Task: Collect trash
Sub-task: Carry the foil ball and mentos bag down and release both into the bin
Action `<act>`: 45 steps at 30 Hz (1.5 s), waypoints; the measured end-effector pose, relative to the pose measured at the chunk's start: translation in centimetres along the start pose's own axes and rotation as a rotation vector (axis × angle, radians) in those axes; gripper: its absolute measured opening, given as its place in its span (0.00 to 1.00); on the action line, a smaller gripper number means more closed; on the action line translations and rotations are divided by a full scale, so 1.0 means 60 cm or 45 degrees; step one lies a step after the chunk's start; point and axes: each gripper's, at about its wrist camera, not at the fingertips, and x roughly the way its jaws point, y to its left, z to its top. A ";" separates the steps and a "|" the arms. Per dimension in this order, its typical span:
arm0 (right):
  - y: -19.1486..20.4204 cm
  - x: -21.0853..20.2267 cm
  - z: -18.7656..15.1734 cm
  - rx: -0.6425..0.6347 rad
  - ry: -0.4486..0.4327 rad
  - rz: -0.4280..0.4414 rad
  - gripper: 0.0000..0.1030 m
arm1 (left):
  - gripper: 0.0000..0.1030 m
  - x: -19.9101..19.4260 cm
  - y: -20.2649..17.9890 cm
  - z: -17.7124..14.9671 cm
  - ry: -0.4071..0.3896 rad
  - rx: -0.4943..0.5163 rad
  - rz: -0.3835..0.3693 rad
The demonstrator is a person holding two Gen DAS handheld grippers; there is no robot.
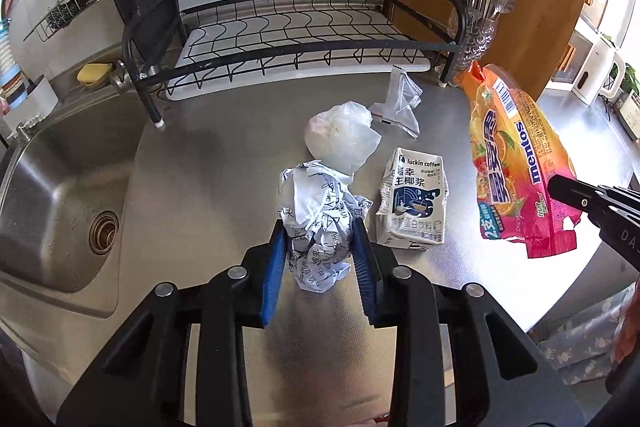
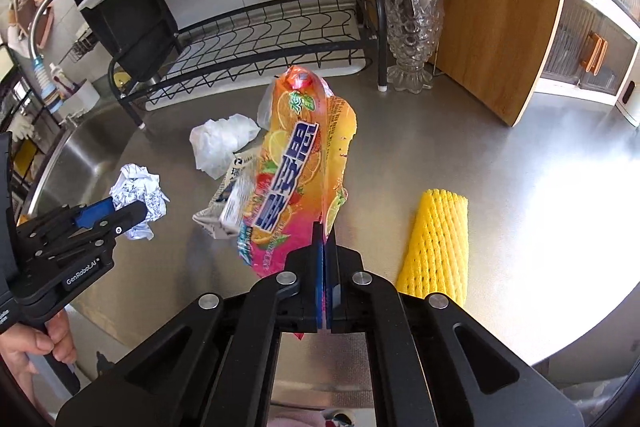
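My left tongs (image 1: pixel 320 227) clamp crumpled white printed paper wad (image 1: pixel 320 223); right tongs (image 2: pixel 325 227) pinch orange-pink Mentos wrapper (image 2: pixel 296 163) w/ jaws shut, above steel bench (image 2: pixel 500 187).

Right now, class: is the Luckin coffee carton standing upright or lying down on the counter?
Lying down. The carton rests flat on its broad side on the steel counter, printed face up, looking crushed.

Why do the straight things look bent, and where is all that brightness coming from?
Left wrist view: the fisheye lens bows the rack and sink; glare whitens the counter below the candy bag. Right wrist view: the same bowing, dark corners, and glare washing out the counter's right side.
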 end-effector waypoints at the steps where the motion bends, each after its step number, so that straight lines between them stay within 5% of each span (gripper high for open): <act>1: 0.001 -0.010 -0.003 -0.003 -0.008 0.003 0.02 | 0.30 -0.011 -0.001 -0.004 -0.008 -0.002 0.000; 11: 0.030 -0.095 -0.074 -0.063 -0.028 0.034 0.02 | 0.30 -0.124 -0.027 -0.097 -0.042 -0.019 0.014; 24: 0.066 -0.142 -0.260 -0.129 0.156 0.150 0.02 | 0.30 -0.177 -0.034 -0.312 0.109 -0.136 -0.004; 30: 0.074 -0.112 -0.356 -0.171 0.348 0.183 0.02 | 0.30 -0.139 -0.020 -0.412 0.258 -0.199 0.001; 37: 0.071 -0.003 -0.433 -0.143 0.523 0.157 0.02 | 0.30 -0.047 -0.002 -0.491 0.399 -0.299 -0.043; 45: 0.056 0.140 -0.492 0.004 0.655 0.173 0.02 | 0.30 0.080 -0.005 -0.552 0.507 -0.262 -0.056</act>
